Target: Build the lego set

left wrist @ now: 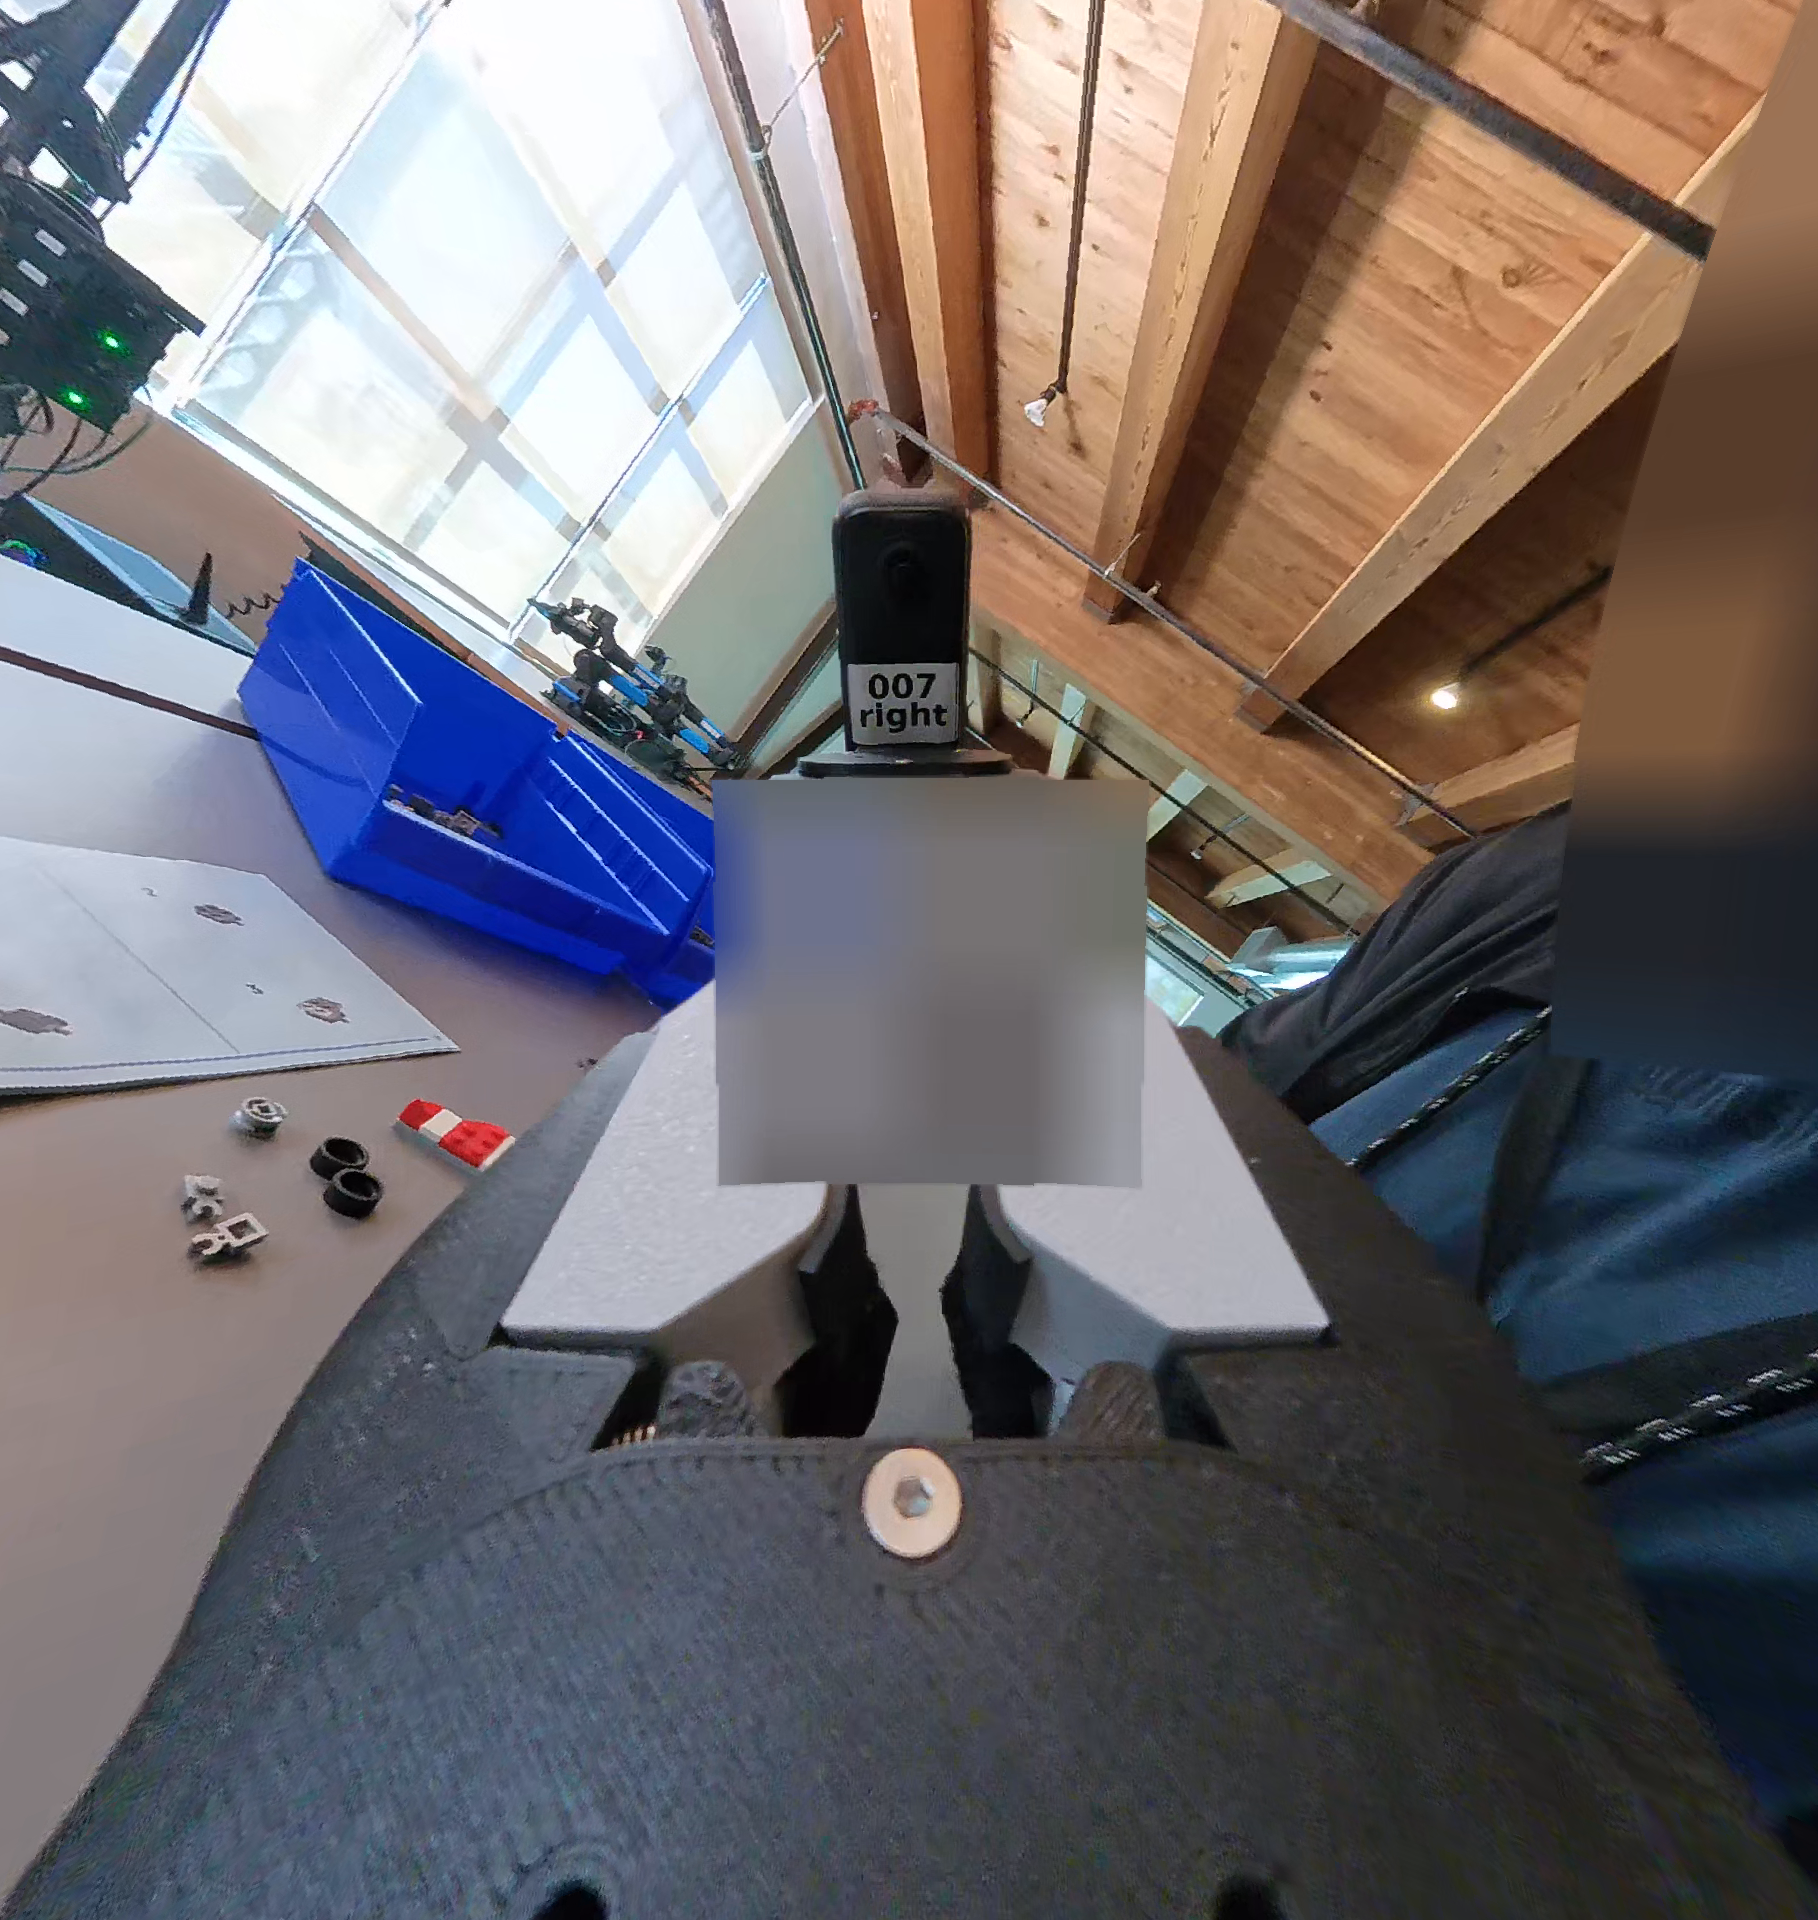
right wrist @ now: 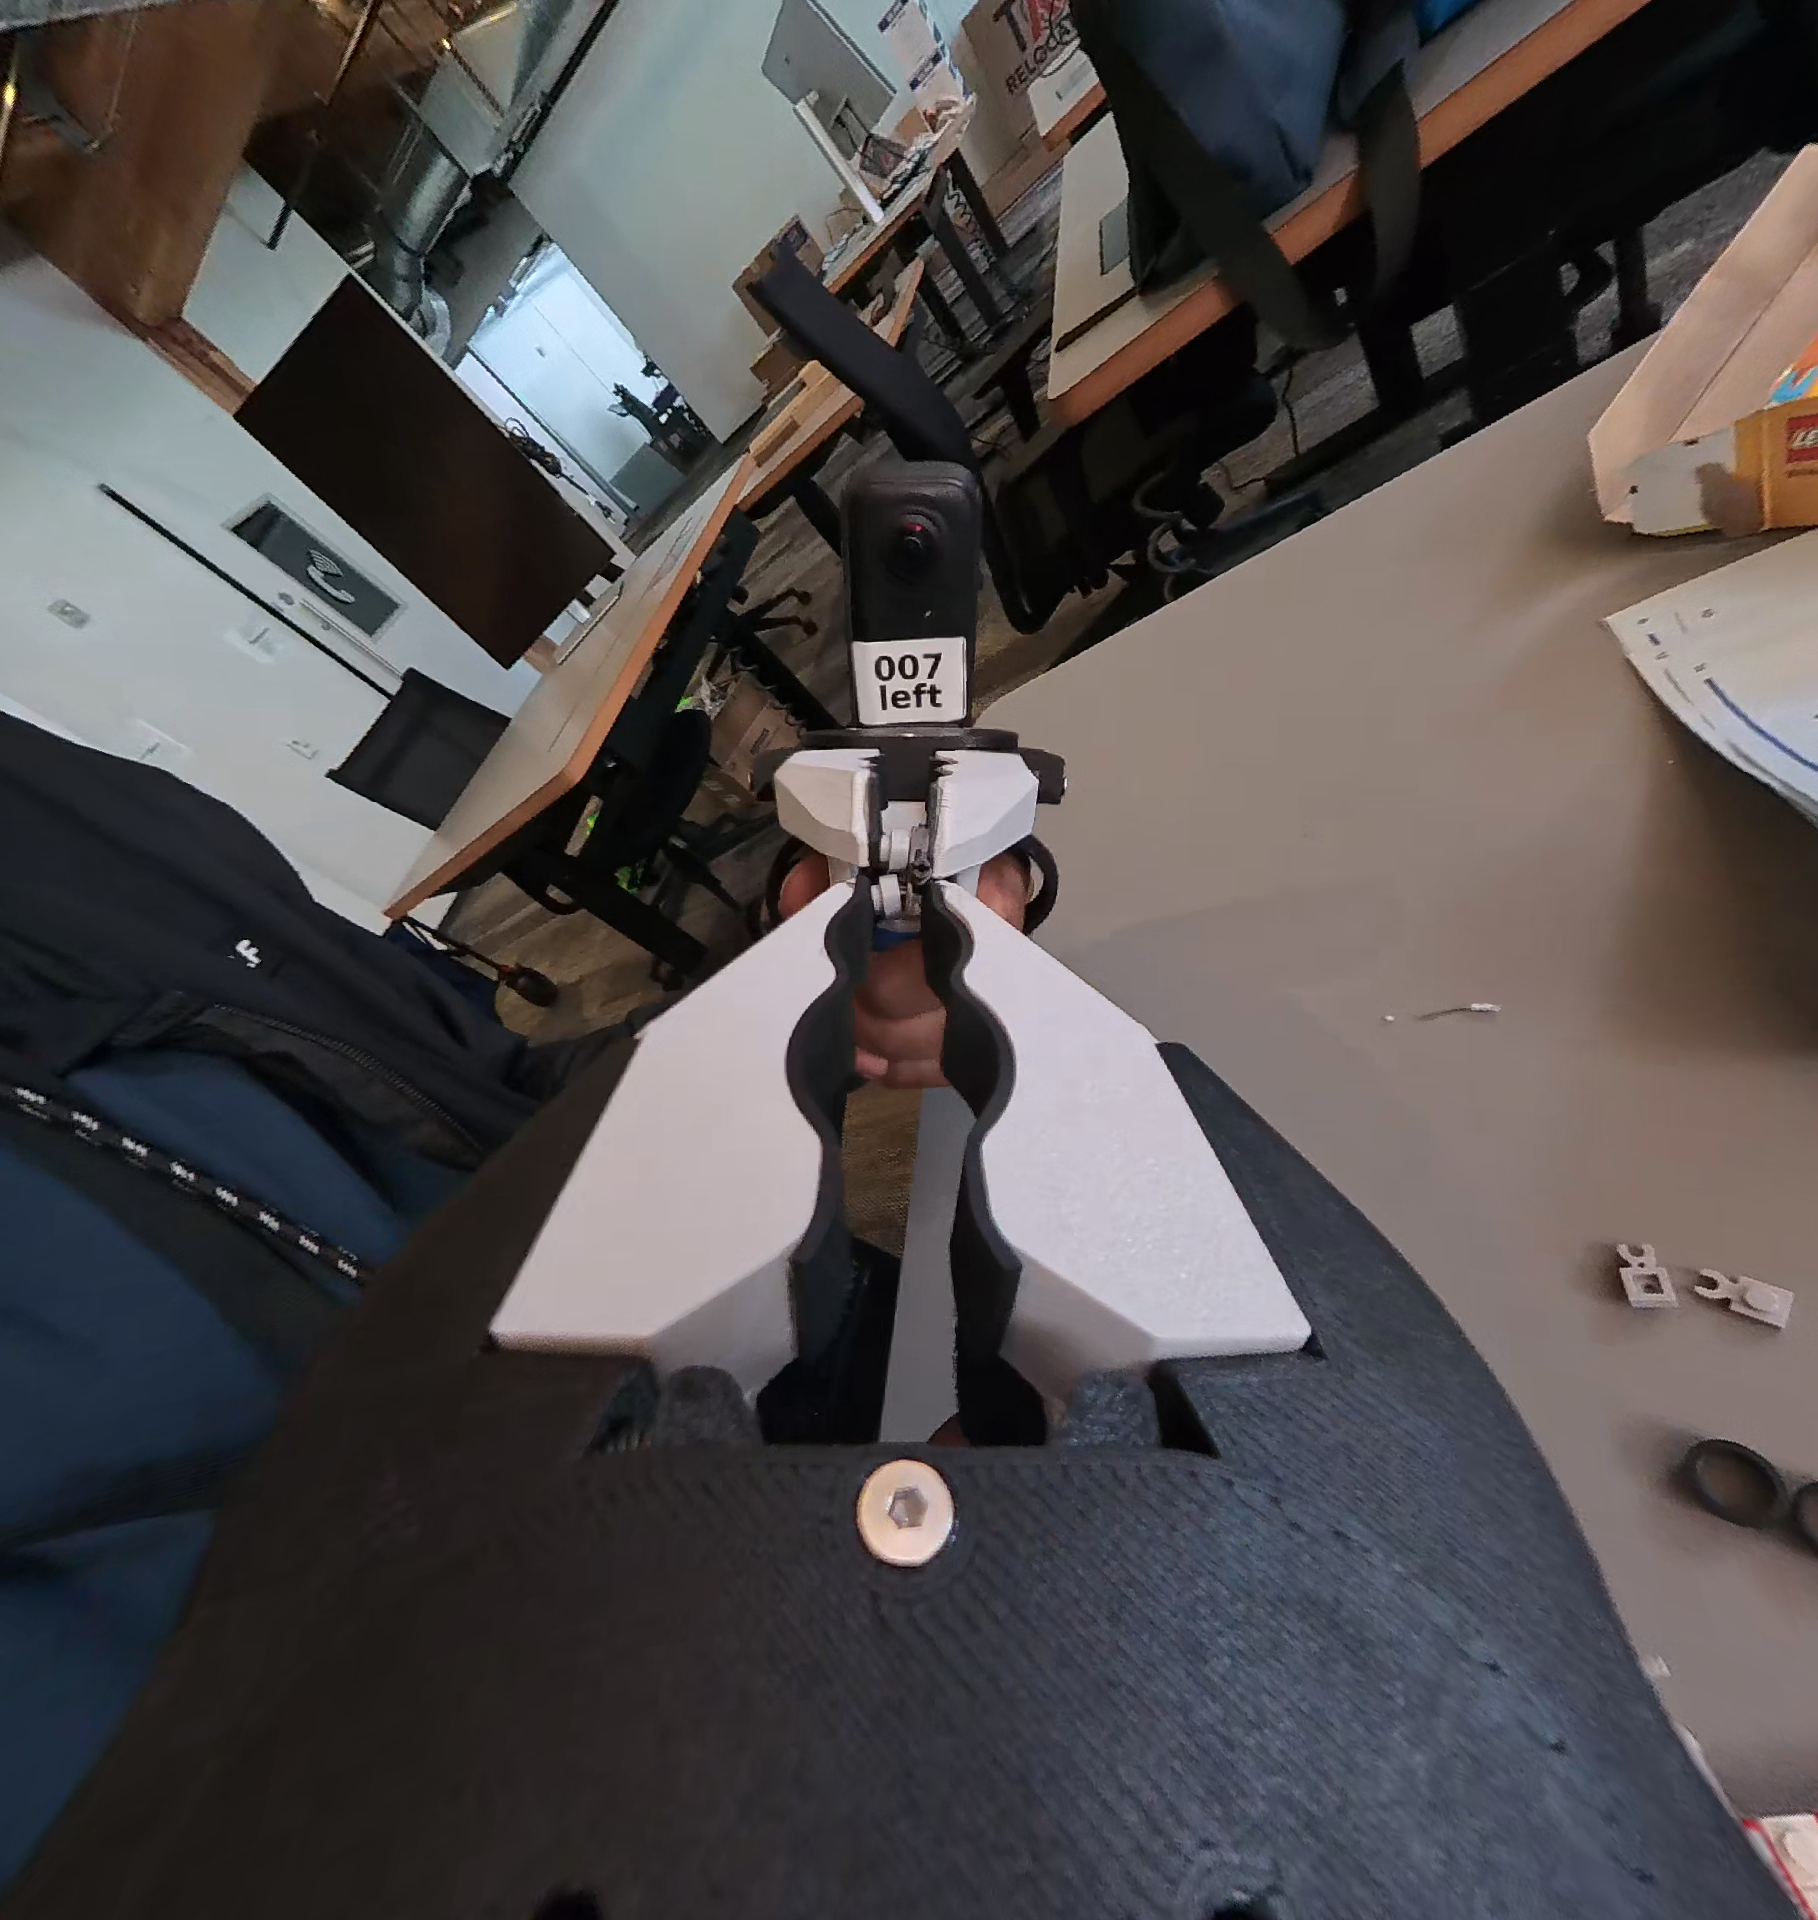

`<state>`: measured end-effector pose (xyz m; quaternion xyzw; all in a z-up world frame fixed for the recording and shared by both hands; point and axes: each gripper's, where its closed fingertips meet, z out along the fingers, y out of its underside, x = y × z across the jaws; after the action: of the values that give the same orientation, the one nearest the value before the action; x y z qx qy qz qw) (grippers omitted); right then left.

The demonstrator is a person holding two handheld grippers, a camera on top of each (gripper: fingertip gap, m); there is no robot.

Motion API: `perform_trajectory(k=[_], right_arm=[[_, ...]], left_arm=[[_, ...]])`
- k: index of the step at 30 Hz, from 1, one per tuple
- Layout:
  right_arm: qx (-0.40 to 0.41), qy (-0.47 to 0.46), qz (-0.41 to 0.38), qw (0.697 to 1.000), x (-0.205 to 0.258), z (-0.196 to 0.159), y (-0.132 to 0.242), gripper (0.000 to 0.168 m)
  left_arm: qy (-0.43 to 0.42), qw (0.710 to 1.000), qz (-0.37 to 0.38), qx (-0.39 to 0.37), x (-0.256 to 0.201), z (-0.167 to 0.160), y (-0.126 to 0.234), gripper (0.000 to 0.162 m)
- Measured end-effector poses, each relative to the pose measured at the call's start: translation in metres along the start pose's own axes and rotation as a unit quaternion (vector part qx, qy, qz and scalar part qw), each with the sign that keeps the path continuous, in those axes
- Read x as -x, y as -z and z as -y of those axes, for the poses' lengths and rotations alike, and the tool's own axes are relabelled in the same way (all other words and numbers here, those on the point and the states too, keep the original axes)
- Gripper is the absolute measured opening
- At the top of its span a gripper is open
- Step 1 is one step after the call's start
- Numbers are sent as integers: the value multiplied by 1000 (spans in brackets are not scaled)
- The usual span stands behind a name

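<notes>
In the right wrist view my right gripper (right wrist: 900,912) has its black wavy fingers (right wrist: 832,1039) closed at the tips on a small light grey lego piece (right wrist: 889,894). My left gripper (right wrist: 907,831) faces it tip to tip, its white fingers shut on another small grey piece (right wrist: 897,847). The two pieces touch or nearly touch, above the table's edge. In the left wrist view a blurred patch hides the fingertips. Only the fingers' (left wrist: 848,1278) inner ends show there, close together.
Loose pieces lie on the grey table (right wrist: 1352,831): two black tyres (left wrist: 342,1174) (right wrist: 1778,1501), a red and white piece (left wrist: 455,1132), grey clip pieces (left wrist: 221,1221) (right wrist: 1700,1294). An instruction sheet (left wrist: 157,966), blue bins (left wrist: 448,790) and a yellow box (right wrist: 1809,447) lie farther back. Both grippers' tips are close together, under 4 cm apart.
</notes>
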<state>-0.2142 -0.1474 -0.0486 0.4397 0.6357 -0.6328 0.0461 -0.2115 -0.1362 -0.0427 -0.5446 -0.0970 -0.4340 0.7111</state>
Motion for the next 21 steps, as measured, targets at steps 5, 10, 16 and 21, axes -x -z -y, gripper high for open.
perform_trajectory(k=[5, 10, 16, 21], right_arm=[[-3, -12, 4, 1000, 2, 1, 1, 8], [-7, -34, 19, 999, 4, 0, 1, 8], [-10, -50, 27, 998, 6, 1, 2, 8], [-9, -50, 21, 998, 3, -1, 2, 8]], left_arm=[[-19, 1000, 6, 4, -2, 0, -1, 8], [-45, 999, 15, 16, -4, -1, -1, 9], [-74, 997, 22, 23, -7, -1, -2, 9], [-72, 997, 29, 29, -4, -4, -3, 9]])
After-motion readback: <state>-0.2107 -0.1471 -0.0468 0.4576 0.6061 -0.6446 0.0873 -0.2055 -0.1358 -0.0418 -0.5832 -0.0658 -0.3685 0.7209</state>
